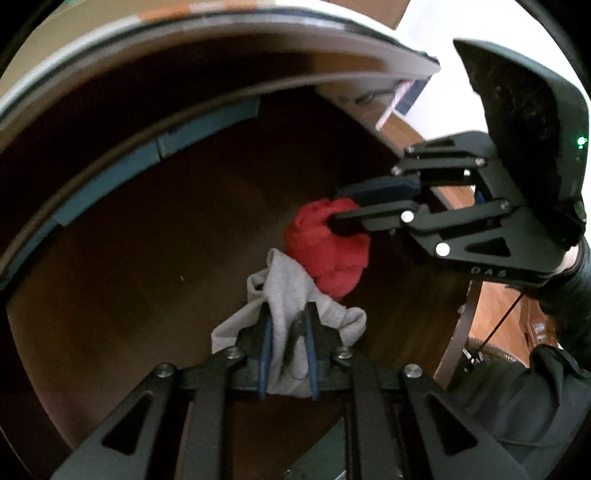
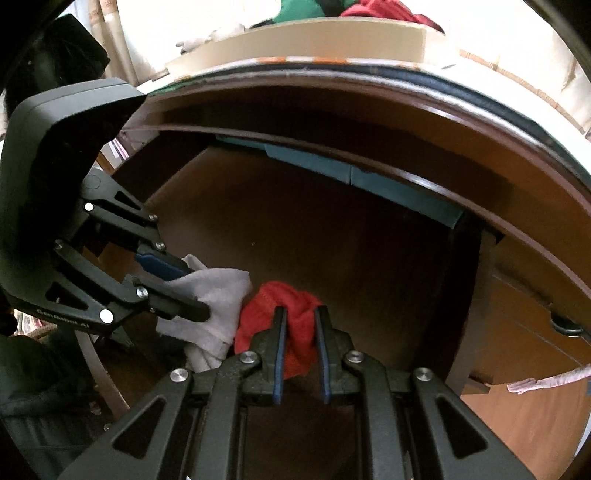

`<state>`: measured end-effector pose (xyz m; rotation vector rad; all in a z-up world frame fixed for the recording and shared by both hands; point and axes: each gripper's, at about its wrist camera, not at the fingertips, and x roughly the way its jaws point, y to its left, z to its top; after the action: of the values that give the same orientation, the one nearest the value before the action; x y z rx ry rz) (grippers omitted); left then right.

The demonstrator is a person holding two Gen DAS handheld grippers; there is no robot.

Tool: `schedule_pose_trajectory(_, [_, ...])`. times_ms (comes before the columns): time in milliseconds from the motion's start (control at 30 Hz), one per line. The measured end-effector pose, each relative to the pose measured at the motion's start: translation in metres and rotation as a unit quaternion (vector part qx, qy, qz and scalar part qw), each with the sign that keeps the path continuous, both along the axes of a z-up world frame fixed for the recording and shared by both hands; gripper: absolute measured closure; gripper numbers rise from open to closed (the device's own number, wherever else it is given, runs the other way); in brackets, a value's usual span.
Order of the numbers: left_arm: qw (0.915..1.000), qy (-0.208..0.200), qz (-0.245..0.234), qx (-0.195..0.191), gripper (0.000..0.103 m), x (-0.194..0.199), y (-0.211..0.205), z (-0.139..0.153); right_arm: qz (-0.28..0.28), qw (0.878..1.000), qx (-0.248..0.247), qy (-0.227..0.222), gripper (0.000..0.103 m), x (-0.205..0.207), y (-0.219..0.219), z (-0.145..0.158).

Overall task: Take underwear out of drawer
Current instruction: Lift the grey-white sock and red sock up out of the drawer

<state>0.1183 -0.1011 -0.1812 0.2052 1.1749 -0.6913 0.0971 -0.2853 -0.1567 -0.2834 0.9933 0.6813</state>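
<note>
A grey piece of underwear [image 1: 280,295] is pinched between the blue pads of my left gripper [image 1: 288,310], just above the dark brown drawer bottom [image 1: 147,280]. To its right, red underwear [image 1: 325,251] is bunched in my right gripper [image 1: 338,205], which comes in from the right. In the right wrist view the red underwear [image 2: 299,325] sits clamped between the pads of my right gripper [image 2: 301,314], and my left gripper [image 2: 195,291] on the left is shut on the grey underwear [image 2: 218,295]. Both cloths hang crumpled, side by side and touching.
The drawer [image 2: 332,236] is deep and brown, with a teal strip [image 2: 351,177] along its back wall. Above it runs the cabinet's pale top edge [image 2: 295,40], with green and red clothes [image 2: 388,9] lying on top. A black sleeve [image 1: 561,295] shows at the right.
</note>
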Motion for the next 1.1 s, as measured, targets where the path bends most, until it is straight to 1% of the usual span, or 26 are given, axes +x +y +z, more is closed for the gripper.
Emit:
schedule_pose_trajectory(67, [0.9997, -0.022, 0.01, -0.002, 0.09, -0.002, 0.003, 0.005, -0.004, 1.0, 0.007, -0.009, 0.087, -0.002, -0.003, 0.003])
schedule_pose_trajectory(167, [0.9988, -0.044, 0.02, -0.003, 0.09, 0.0, 0.011, 0.01, -0.011, 0.999, 0.02, -0.027, 0.087, -0.006, -0.009, 0.009])
schedule_pose_trajectory(233, [0.9979, -0.06, 0.026, 0.0, 0.09, -0.008, 0.005, 0.013, -0.018, 0.999, 0.031, -0.035, 0.087, -0.007, -0.013, 0.012])
schedule_pose_trajectory(367, [0.996, -0.082, 0.037, -0.001, 0.09, -0.015, 0.004, 0.022, -0.026, 0.998, 0.043, -0.046, 0.087, -0.01, -0.021, 0.017])
schedule_pose_trajectory(533, [0.9923, -0.106, 0.064, -0.013, 0.09, -0.019, 0.014, 0.032, -0.033, 0.996, 0.053, -0.067, 0.087, -0.014, -0.023, 0.02])
schedule_pose_trajectory(700, [0.9855, -0.143, 0.09, -0.006, 0.09, -0.03, 0.024, 0.046, -0.043, 0.993, 0.071, -0.084, 0.087, -0.016, -0.025, 0.025])
schedule_pose_trajectory(800, [0.9813, -0.159, 0.108, 0.001, 0.09, -0.035, 0.033, 0.053, -0.046, 0.992, 0.081, -0.089, 0.087, -0.019, -0.025, 0.027])
schedule_pose_trajectory(900, [0.975, -0.183, 0.125, 0.005, 0.09, -0.039, 0.041, 0.064, -0.047, 0.991, 0.086, -0.093, 0.087, -0.021, -0.025, 0.03])
schedule_pose_trajectory(1100, [0.9675, -0.212, 0.138, 0.011, 0.09, -0.042, 0.043, 0.074, -0.046, 0.988, 0.099, -0.108, 0.087, -0.024, -0.022, 0.041])
